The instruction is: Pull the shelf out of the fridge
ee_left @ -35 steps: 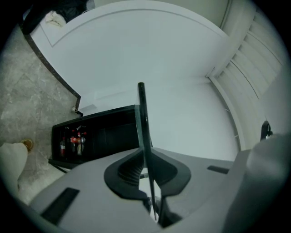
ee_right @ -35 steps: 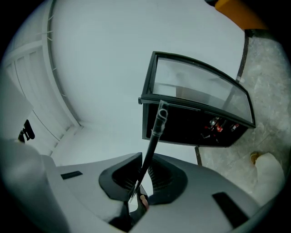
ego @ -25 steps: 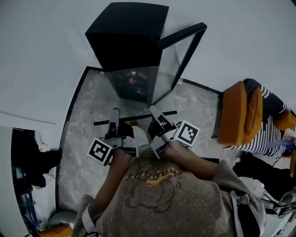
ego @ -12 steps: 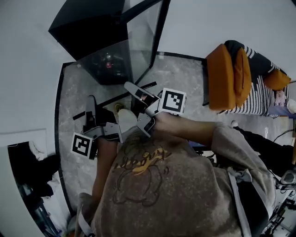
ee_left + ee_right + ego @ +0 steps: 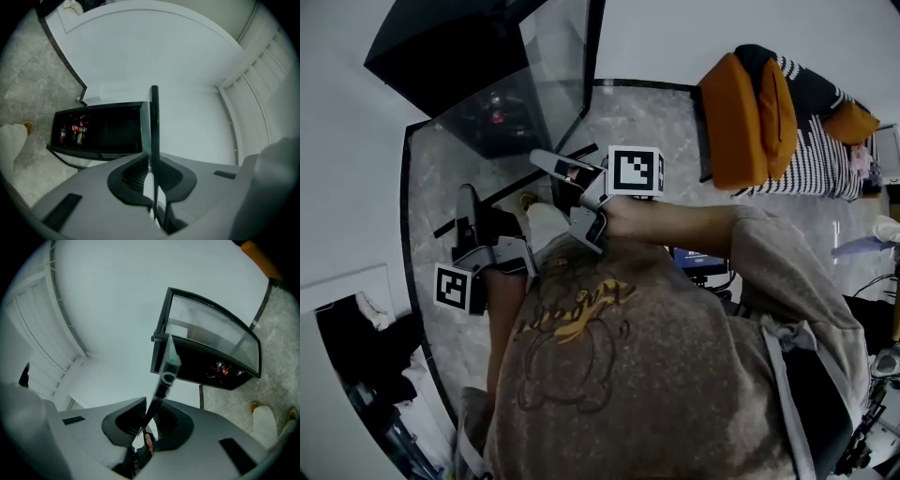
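Note:
The glass shelf, clear with a black front strip, hangs in the air in front of the black mini fridge. My left gripper is shut on its left end and my right gripper is shut on its right end. In the left gripper view the shelf shows edge-on, running up from between the left gripper's pads, with the fridge beyond. The right gripper view has the shelf's edge clamped in the right gripper. The fridge stands with its glass door swung wide.
Bottles stand inside the fridge. An orange cushion with striped cloth lies at the right on the marble floor. A white slipper shows under the grippers. Dark clutter sits at the lower left, by the wall.
The head view has swung, so the fridge now sits further up and left. Both grippers keep their hold on the shelf, whose strip now slopes up to the right.

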Motion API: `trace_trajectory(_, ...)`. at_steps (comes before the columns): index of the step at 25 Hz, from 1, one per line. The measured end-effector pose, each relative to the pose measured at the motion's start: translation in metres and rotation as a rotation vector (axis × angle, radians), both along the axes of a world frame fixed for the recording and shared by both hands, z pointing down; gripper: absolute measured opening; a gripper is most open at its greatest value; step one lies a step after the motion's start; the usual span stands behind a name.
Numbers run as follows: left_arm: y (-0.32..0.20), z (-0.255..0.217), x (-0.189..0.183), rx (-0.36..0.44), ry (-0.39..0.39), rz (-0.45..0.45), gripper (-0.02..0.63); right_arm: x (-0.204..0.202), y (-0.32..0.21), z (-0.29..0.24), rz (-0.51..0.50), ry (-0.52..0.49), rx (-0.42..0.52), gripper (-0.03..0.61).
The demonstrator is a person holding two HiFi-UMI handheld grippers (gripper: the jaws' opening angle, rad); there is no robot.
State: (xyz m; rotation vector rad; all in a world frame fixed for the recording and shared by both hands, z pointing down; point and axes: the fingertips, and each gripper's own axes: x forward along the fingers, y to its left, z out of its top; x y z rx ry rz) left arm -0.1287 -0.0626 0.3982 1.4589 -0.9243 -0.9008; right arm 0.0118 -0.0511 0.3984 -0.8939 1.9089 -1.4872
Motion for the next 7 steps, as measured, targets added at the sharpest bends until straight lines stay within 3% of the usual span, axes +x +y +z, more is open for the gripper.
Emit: trace_trajectory(7, 0.0017, 0.0049, 0.0001, -0.001, 0.027, -0.01, 0.026, 0.0, 0.0014, 0.0037, -0.011, -0.016, -0.009, 0.051)
